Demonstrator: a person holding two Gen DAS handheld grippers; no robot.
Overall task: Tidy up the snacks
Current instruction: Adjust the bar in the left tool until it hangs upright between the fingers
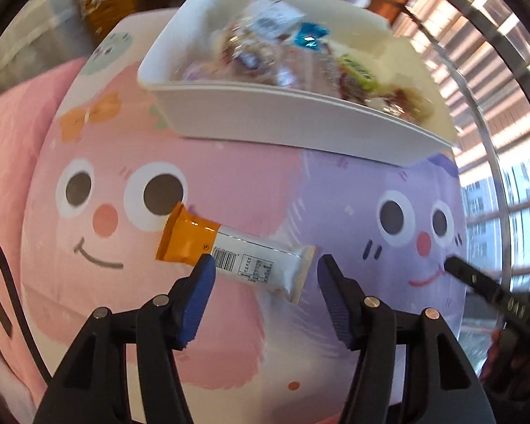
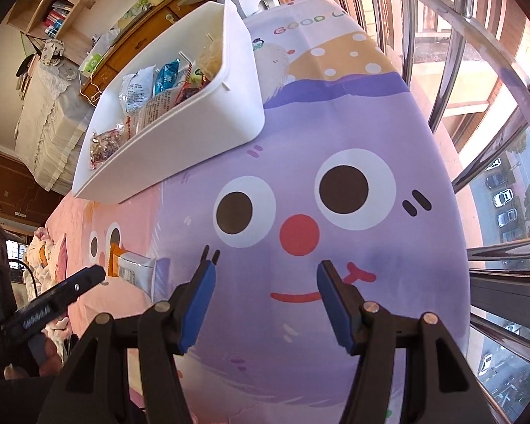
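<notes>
Bar point(image 1: 236, 252) lies on the cloth point(image 1: 229, 183), orange end leftward, just ahead of the left gripper point(image 1: 265, 272), whose jaws stand apart and empty. Light, crinkly, probably slippery (pinch the middle). Bin point(image 1: 300, 120) sits beyond; the right gripper point(image 2: 265, 275) gapes empty too.

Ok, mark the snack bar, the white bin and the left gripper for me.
Snack bar point(image 1: 242, 256): left wrist view, white middle of wrapper.
White bin point(image 1: 300, 125): left wrist view, near outer wall.
Left gripper point(image 1: 266, 265): left wrist view, midway between fingertips.
</notes>
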